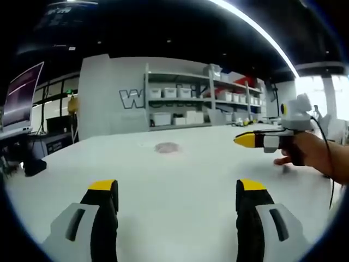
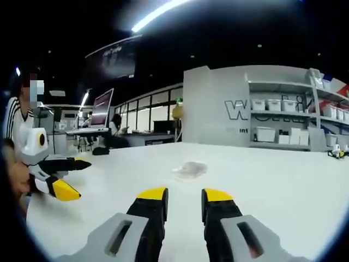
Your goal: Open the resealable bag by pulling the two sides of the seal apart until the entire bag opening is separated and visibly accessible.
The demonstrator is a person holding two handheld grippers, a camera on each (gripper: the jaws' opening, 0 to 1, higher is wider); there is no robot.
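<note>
bag not touched yet, whole job still ahead

a big white table (image 1: 163, 180) is seen in both views, with shelving (image 1: 202, 101) full of white bins set against the wall behind it. nothing of the task looks done so far: the resealable bag (image 2: 191, 169) is lying flat out on the table, well apart from both tools, and no part of the seal can be judged as pulled open. reaching, gripping each side of the seal and pulling apart is all still left, as far as can be told.

the left gripper (image 1: 177, 188) is held with its jaws spread wide and nothing between them. the right gripper (image 2: 182, 196) is held with its jaws fairly close but with a clear gap, also empty.

the bag itself is seen as a small, pale, see-through crumpled patch (image 1: 167, 147), too blurred for the seal strip to be made out.
</note>
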